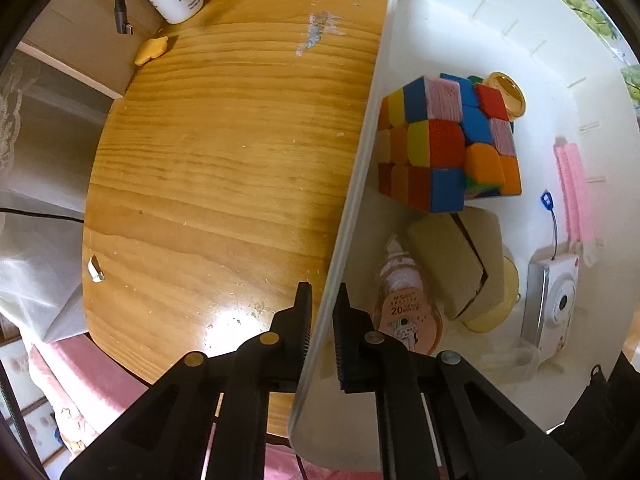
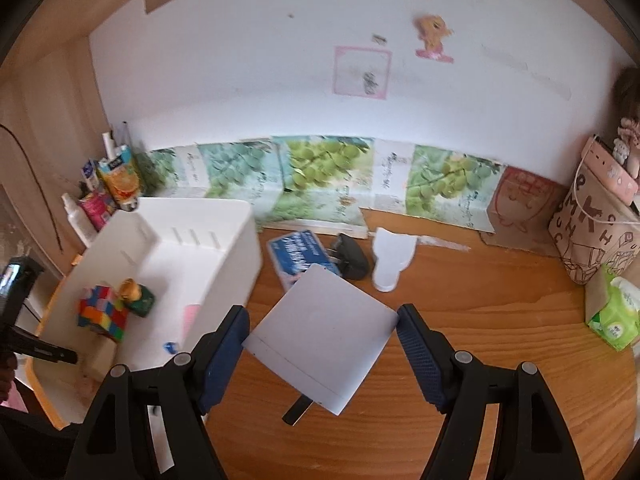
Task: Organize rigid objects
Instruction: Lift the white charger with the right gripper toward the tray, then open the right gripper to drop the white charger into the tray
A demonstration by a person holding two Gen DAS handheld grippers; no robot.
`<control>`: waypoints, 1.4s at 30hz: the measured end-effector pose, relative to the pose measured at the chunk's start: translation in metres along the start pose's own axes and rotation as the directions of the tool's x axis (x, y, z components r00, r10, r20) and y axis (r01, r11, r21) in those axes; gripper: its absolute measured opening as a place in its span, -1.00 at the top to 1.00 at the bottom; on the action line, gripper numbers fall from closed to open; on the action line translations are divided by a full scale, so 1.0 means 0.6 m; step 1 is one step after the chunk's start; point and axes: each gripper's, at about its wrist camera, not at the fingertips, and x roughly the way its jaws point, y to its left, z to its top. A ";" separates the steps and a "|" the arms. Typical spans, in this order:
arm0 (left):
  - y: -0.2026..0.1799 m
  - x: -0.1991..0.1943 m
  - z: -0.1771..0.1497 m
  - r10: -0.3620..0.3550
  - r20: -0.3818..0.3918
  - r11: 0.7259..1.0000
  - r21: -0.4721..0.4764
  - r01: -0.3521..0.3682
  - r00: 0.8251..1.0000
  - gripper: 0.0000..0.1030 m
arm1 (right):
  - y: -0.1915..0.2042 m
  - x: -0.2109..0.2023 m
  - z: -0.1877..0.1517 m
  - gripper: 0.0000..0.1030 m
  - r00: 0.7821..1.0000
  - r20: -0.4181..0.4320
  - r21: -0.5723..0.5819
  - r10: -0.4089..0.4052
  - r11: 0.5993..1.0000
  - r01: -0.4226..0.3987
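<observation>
White flat box (image 2: pixel 322 334) is seen at centre of the right wrist view, clamped corner to corner between the blue pads of the right gripper (image 2: pixel 322 326), above the wooden table (image 2: pixel 480 320). White bin (image 2: pixel 208 236) sits at left of that frame; inside it a colour cube (image 1: pixel 448 140), a small bottle (image 1: pixel 404 284) and a toy camera (image 1: pixel 560 296) are noted. Left gripper (image 1: pixel 322 308) is closed on the bin's near wall, one finger outside, one inside. A black plug (image 2: pixel 350 258) lies beyond the box.
</observation>
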 end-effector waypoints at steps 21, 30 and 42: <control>0.008 -0.006 -0.067 0.003 0.010 0.975 0.222 -0.005 1.000 0.85 | 0.211 -0.046 -0.060 -0.48 0.988 -0.046 -0.065 0.145 0.987 -0.148; 0.014 -0.022 -0.073 -0.025 0.023 0.971 0.240 0.018 0.999 0.85 | 0.262 -0.030 -0.069 -0.48 0.977 -0.101 -0.093 0.186 0.976 -0.196; 0.000 -0.020 -0.056 -0.006 0.017 0.977 0.214 0.002 1.000 0.85 | 0.277 0.004 -0.058 -0.48 0.968 -0.155 -0.126 0.199 0.968 -0.219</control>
